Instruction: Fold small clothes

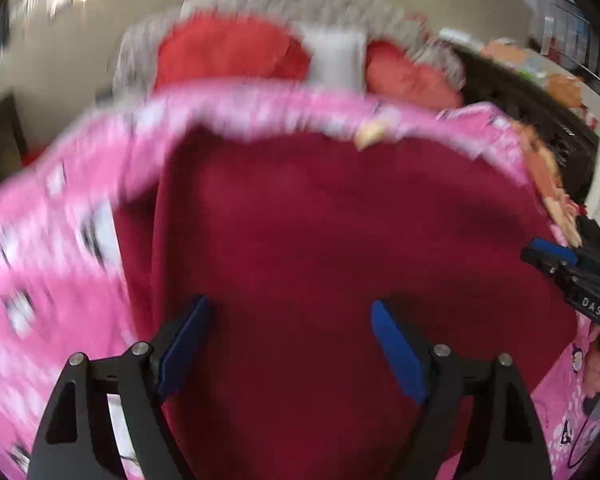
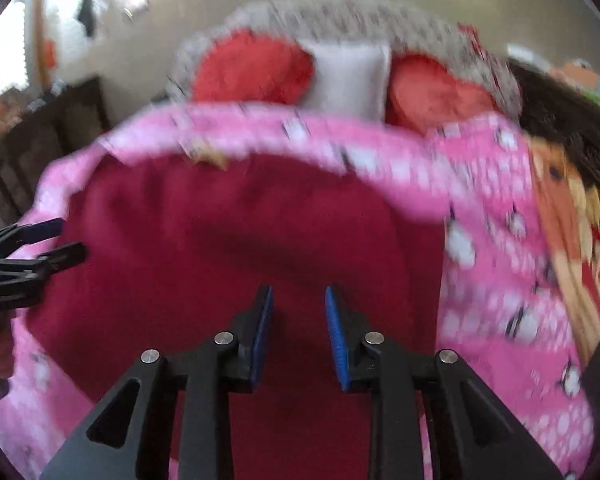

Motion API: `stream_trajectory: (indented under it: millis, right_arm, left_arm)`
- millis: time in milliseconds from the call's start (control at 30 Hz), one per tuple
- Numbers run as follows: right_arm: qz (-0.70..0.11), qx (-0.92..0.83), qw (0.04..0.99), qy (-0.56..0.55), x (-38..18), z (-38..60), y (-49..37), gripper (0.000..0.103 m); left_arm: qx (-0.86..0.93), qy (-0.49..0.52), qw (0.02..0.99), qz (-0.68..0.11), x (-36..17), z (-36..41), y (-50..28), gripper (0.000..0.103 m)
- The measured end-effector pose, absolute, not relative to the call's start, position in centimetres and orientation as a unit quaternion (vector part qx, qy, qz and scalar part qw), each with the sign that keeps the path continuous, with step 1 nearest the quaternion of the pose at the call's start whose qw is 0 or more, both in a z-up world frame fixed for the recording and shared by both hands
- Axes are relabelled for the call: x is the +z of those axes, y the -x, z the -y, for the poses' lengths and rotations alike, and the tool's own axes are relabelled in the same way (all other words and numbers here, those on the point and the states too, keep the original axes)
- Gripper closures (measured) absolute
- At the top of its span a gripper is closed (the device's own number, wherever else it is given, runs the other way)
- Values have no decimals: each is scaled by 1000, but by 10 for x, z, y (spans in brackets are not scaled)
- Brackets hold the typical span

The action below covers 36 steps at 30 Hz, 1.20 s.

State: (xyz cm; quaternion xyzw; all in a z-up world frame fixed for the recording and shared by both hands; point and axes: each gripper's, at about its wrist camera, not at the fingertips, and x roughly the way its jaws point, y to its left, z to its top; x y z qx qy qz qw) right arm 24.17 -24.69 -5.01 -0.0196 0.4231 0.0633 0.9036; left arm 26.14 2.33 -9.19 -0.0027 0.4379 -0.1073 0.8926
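Note:
A dark red garment lies spread flat on a pink patterned bedcover; it also shows in the right wrist view. My left gripper is open and empty just above the garment's near part. My right gripper is open with a narrower gap, also over the garment's near part and empty. The right gripper shows at the right edge of the left wrist view. The left gripper shows at the left edge of the right wrist view, at the garment's left edge. Both views are blurred.
Two red cushions and a white pillow lean on a grey headboard at the far end of the bed. A cartoon print covers the bedcover at right. Dark furniture stands at left.

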Motion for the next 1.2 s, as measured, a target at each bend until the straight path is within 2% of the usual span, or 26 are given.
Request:
stream_trajectory:
  millis: [133,300,467,667,800,1067,1200]
  right_arm:
    - [-417,54,907,-15,-46,251,-238,103]
    - [-379,69,922,-31,-14,245,-187,103]
    - [-395,79,915,11,-43,219,-140,103]
    - [-415,75,907,20,-77,209,-126,103]
    - [-419,74,905,6,-80,212,-127,103]
    - [-417,79,905,-15,-81,217,-127,103]
    - [-418,76,905,-7,-82,215,-126,103]
  left_arm:
    - [-109,40,898,-424,-77,-42,-253,18]
    - [-131,100,905,-392,-54,-75,-175,13]
    - [-152,147,885,-415,-74,-78,-128,12]
    - [-129,210,861,-444,-104,-79,-133,11]
    - [-103,219,856,-456,-103,-65,-147,0]
    - [-80,274,848,-447,-103,-67,-175,0]
    - [-66,271,849,-450,-104,-66,-169,1]
